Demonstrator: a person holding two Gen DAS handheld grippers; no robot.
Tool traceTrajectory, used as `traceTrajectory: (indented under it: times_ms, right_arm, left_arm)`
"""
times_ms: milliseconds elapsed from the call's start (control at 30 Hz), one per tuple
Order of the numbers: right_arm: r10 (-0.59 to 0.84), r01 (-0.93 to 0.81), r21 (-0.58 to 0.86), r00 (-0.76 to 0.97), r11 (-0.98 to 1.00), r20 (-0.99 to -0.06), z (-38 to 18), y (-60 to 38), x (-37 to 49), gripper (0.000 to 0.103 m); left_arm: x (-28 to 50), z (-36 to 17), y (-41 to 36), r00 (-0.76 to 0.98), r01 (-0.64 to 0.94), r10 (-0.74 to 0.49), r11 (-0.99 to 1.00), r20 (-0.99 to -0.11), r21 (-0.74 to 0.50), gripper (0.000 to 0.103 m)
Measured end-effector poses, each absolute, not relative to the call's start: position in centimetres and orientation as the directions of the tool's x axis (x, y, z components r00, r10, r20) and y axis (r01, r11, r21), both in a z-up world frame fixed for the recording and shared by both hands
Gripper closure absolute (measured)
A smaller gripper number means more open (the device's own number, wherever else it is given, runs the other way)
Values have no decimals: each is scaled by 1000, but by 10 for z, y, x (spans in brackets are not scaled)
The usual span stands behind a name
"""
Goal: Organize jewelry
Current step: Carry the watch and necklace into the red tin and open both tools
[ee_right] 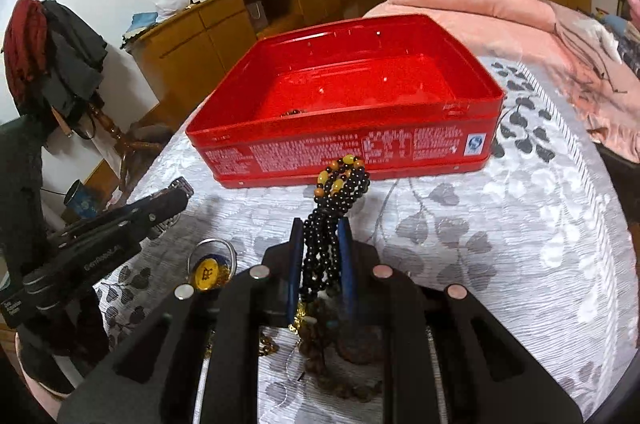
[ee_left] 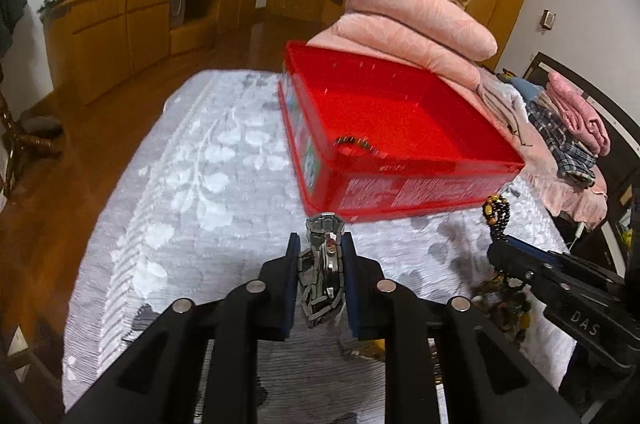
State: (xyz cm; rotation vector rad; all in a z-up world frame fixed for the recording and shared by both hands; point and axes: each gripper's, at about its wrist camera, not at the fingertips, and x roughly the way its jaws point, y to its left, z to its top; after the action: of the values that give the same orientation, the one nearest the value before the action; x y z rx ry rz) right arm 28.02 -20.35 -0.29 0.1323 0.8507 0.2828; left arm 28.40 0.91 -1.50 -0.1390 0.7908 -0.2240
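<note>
An open red tin box (ee_left: 432,179) (ee_right: 340,151) sits on a grey leaf-patterned cloth. A beaded bracelet (ee_left: 356,142) lies inside it near the front wall. My left gripper (ee_left: 322,244) is shut on a silver metal watch (ee_left: 325,264), held above the cloth just in front of the box. My right gripper (ee_right: 322,228) is shut on a black bead necklace (ee_right: 340,191) with amber beads, held in front of the box; it also shows in the left wrist view (ee_left: 498,214). A pile of loose jewelry (ee_right: 340,356) lies under the right gripper.
A gold pendant with a ring (ee_right: 208,274) lies on the cloth left of the right gripper. Folded pink quilts (ee_left: 416,15) are stacked behind the box. Folded clothes (ee_left: 568,127) lie at the right. A wooden cabinet (ee_left: 132,23) stands beyond the bed.
</note>
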Motion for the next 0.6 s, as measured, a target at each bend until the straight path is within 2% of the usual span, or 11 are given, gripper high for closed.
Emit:
traceTrajectory:
  times_ms: [600]
  right_arm:
    - [303,-224,204,678,953,-670,45,-204,315,87]
  left_arm:
    - [321,44,-13,743,190,-287,957,-605,-220,83]
